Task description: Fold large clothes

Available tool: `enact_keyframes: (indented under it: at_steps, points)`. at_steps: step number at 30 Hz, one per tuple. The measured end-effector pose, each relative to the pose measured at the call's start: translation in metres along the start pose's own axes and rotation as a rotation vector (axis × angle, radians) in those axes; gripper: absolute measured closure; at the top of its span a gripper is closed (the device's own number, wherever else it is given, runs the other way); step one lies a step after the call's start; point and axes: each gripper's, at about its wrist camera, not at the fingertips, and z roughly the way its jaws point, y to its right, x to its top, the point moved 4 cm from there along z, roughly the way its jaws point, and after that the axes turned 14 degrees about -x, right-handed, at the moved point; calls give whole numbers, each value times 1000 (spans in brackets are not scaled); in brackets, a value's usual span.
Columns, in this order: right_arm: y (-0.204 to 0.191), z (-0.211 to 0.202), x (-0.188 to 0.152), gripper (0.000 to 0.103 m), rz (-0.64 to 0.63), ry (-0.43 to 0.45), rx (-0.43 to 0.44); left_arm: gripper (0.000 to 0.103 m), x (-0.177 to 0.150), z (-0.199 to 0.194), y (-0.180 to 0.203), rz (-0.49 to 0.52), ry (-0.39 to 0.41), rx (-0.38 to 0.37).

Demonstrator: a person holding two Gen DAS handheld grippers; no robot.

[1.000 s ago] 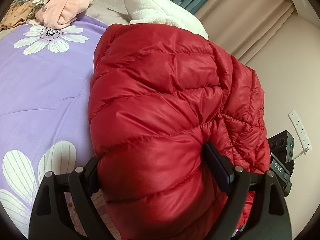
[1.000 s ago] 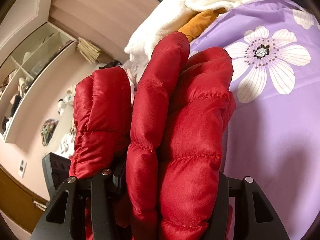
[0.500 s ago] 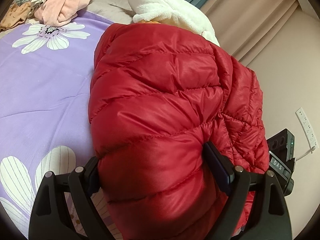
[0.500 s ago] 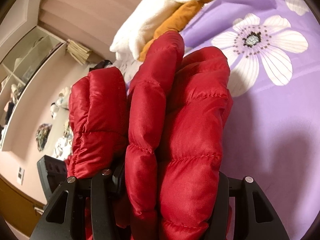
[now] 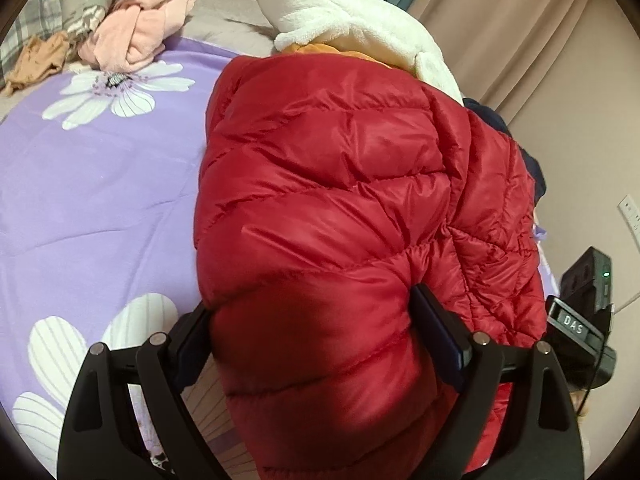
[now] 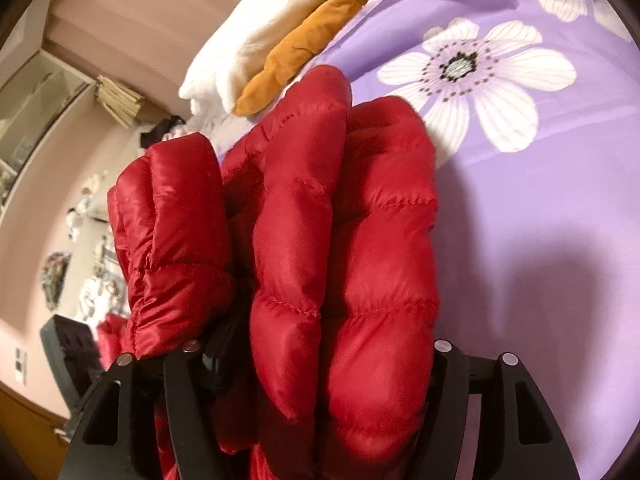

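From the left wrist we see the red jacket [image 5: 328, 216] folded into a thick, puffy bundle on the bed [image 5: 100, 184], running from our tool at 6 o'clock up toward 12 o'clock. The left tool [image 5: 316, 336] stands wide, with a fat end of the jacket filling the gap; both pads press into the padding, so we judge it to be holding the bundle. At 12 o'clock the jacket's far end meets a white fleece [image 5: 360, 28] with an orange garment [image 5: 320, 47] under it. A pink garment [image 5: 140, 36] lies at 11 o'clock, well apart. The other tool's body shows at 4 o'clock beside the jacket.

From the right wrist the jacket [image 6: 340, 248] shows as several stacked layers standing edge-on between the fingers. The right tool [image 6: 324, 356] is opening, its jaws easing off; the layers are between them, and whether the pads touch we cannot quite tell. One roll of jacket bulges outside the left finger at 9 o'clock. The fleece [image 6: 248, 56] and orange garment [image 6: 300, 52] lie at 12 o'clock, near the jacket's tip, and the purple flowered bed [image 6: 540, 240] fills the right half.

We judge the folding itself largely done: the jacket is compact and layered. What seems left is letting go, settling the bundle flat near the pile, and checking that it does not spring open.
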Motion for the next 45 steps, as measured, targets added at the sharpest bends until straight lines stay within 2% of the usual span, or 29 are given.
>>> enact_keyframes:
  at_steps: [5, 6, 9, 12, 14, 16, 19, 22, 23, 24, 27, 30, 35, 41, 45]
  points:
    - [-2, -16, -2, 37, -81, 80, -148, 11, -2, -8, 4, 35, 5, 63]
    - [-4, -25, -1, 37, -117, 129, -214, 11, -3, -10, 5, 44, 7, 76]
    - [-4, -44, 2, 37, -160, 226, -299, 12, -4, -16, 10, 79, 17, 109]
    - [-10, -63, 6, 37, -188, 290, -278, 15, -6, -22, 15, 94, 20, 114]
    - [-18, -72, 9, 37, -218, 327, -230, 23, -7, -25, 19, 98, 17, 108]
    - [-31, -78, 11, 37, -252, 349, -175, 24, -9, -26, 25, 117, 21, 115]
    - [-49, -77, 15, 39, -278, 340, -61, 30, -13, -26, 32, 153, 14, 129]
    - [-64, -71, 14, 50, -313, 336, -20, 36, -16, -25, 36, 186, -3, 139]
    - [-71, -65, 17, 58, -335, 333, -15, 38, -17, -24, 37, 198, -9, 142]
    - [-74, -59, 14, 64, -346, 327, -21, 38, -18, -23, 38, 205, -13, 145]
    - [-80, -39, 14, 67, -369, 286, -41, 38, -20, -20, 38, 220, -19, 157]
    - [-73, -14, 14, 71, -373, 229, -103, 38, -20, -17, 36, 224, -26, 161]
    - [-53, 11, 9, 72, -329, 151, -121, 38, -22, -11, 38, 244, -35, 161]
    - [-44, 17, 10, 78, -301, 123, -105, 38, -23, -6, 41, 261, -43, 172]
    - [-48, -5, 6, 77, -314, 154, -100, 38, -23, -6, 42, 259, -48, 178]
